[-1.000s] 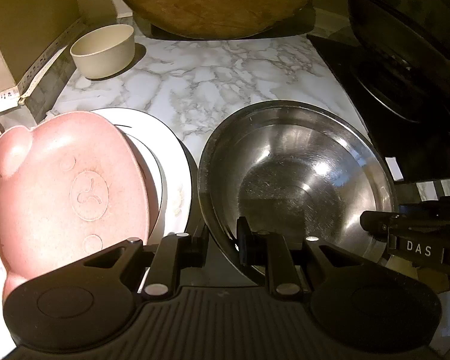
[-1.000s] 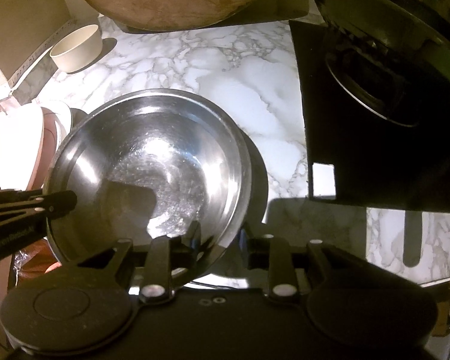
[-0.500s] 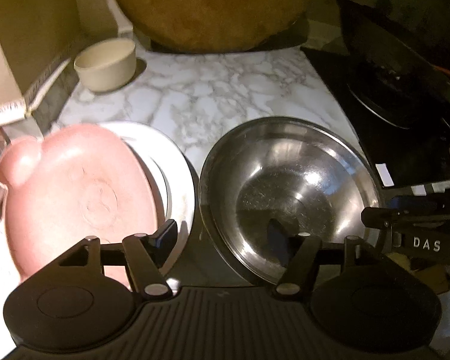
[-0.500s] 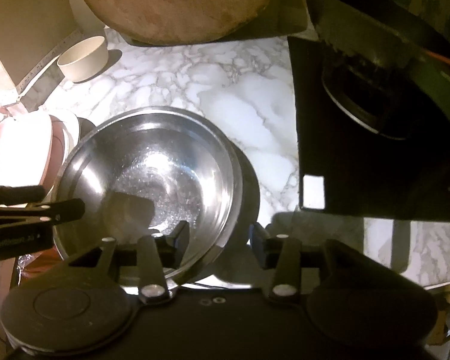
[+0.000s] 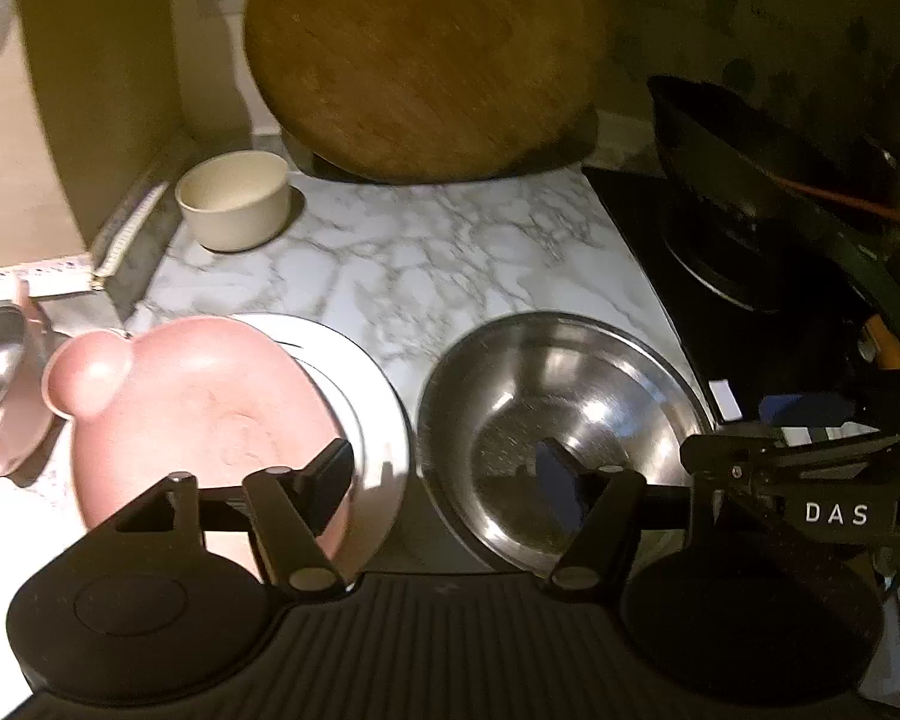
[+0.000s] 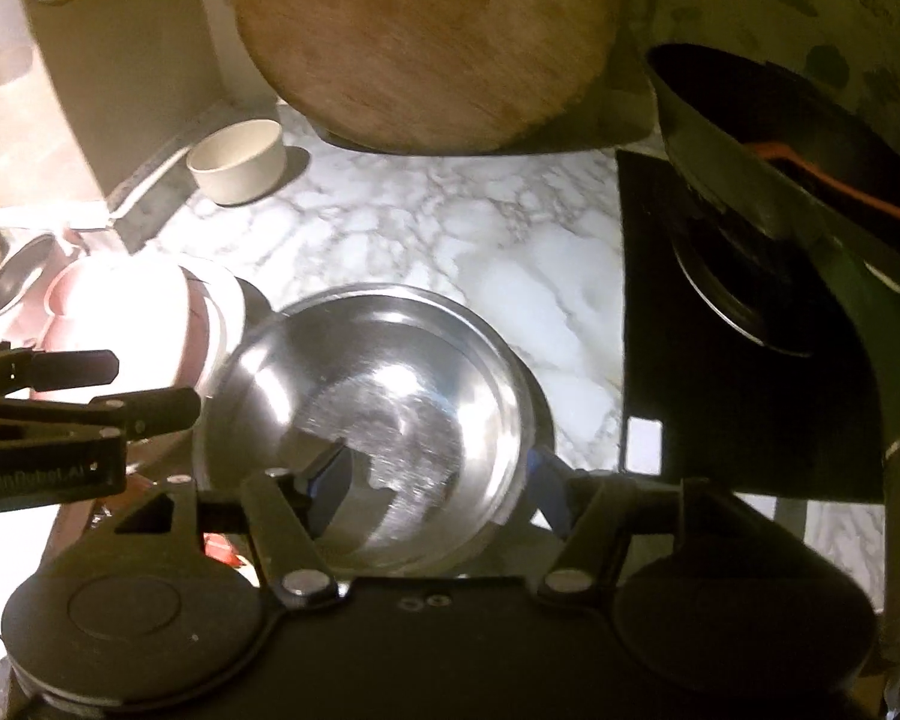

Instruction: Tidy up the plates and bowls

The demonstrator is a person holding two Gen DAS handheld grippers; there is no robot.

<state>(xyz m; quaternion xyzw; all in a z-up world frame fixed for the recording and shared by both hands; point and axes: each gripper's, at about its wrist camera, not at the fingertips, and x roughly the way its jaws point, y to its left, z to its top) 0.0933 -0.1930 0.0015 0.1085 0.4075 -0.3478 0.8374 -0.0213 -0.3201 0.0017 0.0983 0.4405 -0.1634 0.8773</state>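
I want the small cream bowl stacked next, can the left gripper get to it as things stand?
Probably yes. The left gripper has open, empty jaws, which have just been opening, and bare marble counter lies between it and the cream bowl, which stands alone.

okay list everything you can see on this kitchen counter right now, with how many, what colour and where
Steel bowl: one, silver, front centre of the marble counter.
Pig-shaped plate: one, pink, front left, lying on the white plate.
White plate: one, under the pink one.
Small bowl: one, cream, back left.
Cutting board: one, round, wooden, leaning at the back.
Wok: one, dark, on the black cooktop, right.
Left gripper: black, open, nothing between its fingers.
Right gripper: black, open over the steel bowl's near rim.
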